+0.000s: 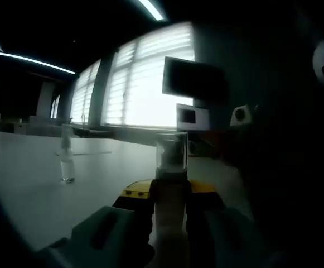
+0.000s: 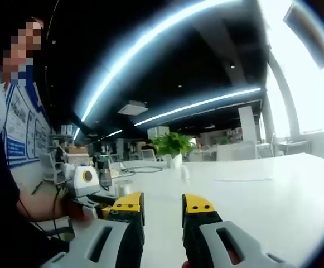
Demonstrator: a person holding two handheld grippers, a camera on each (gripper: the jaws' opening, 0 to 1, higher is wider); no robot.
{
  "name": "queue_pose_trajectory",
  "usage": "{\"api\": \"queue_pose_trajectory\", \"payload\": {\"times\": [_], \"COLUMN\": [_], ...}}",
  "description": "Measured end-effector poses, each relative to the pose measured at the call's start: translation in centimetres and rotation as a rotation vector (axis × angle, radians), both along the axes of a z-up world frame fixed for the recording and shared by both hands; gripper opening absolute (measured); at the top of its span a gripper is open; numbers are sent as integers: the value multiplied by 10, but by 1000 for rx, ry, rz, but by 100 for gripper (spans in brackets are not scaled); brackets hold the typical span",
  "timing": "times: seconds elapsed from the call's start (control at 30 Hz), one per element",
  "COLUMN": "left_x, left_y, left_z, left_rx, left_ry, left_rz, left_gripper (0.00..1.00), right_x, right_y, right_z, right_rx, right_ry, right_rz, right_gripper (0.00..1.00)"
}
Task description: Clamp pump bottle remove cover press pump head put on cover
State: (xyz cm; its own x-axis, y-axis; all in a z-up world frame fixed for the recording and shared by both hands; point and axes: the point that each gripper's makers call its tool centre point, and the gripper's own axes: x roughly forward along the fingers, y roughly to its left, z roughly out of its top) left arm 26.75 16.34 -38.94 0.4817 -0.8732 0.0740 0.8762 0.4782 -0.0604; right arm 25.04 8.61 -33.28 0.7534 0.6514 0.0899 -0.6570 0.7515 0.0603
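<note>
The left gripper view is dim and backlit: bright blinded windows (image 1: 145,84) at 12 o'clock blow out, leaving the pump bottle (image 1: 170,167) and the monitor (image 1: 192,81) dark silhouettes. The counter (image 1: 50,184) catches a pale sheen. The right gripper view is brighter; ceiling light strips (image 2: 150,36) smear into glaring arcs, and straight lines bow toward the edges.

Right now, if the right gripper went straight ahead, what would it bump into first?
Probably nothing soon. The right gripper is open and points over the bare white table. Farther along stands a potted plant, though depth is hard to judge.
</note>
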Motion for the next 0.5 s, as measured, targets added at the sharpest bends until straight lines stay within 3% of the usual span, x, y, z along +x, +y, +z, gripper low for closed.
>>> {"api": "queue_pose_trajectory", "payload": {"times": [0.13,0.5], "left_x": [0,-1], "left_y": [0,0], "left_z": [0,0], "left_rx": [1,2], "left_ry": [-1,-3], "left_rz": [-1,-5], "left_gripper": [13,13], "right_x": [-2,-6], "right_y": [4,16], "right_z": [4,4], "right_rx": [-39,-26], "right_ry": [-26,-19], "right_rz": [9,41], "right_gripper": [22,22]}}
